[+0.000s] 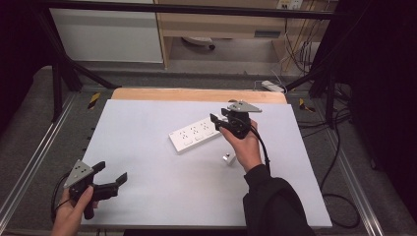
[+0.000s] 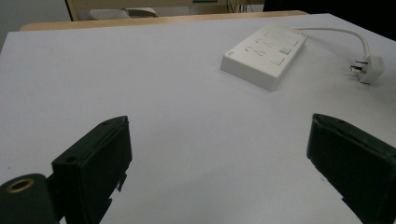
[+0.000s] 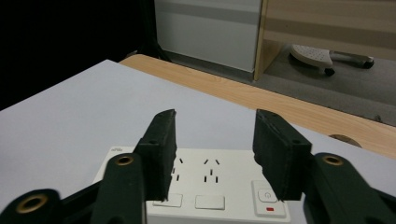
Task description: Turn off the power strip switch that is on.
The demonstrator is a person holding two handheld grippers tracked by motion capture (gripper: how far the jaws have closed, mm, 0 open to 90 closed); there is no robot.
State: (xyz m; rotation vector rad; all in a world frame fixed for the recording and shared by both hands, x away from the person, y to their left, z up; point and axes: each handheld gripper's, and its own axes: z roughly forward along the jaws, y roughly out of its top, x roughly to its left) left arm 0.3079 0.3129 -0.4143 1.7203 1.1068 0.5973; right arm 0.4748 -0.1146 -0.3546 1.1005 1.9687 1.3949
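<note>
Power strip (image 1: 194,133): white, flat, seemingly smooth plastic

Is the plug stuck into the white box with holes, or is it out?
Out. The plug lies loose on the table beside the power strip, its sockets bare.

A white-topped table (image 1: 147,187) carries a white power strip (image 1: 194,134) and its plug (image 1: 227,159).
</note>
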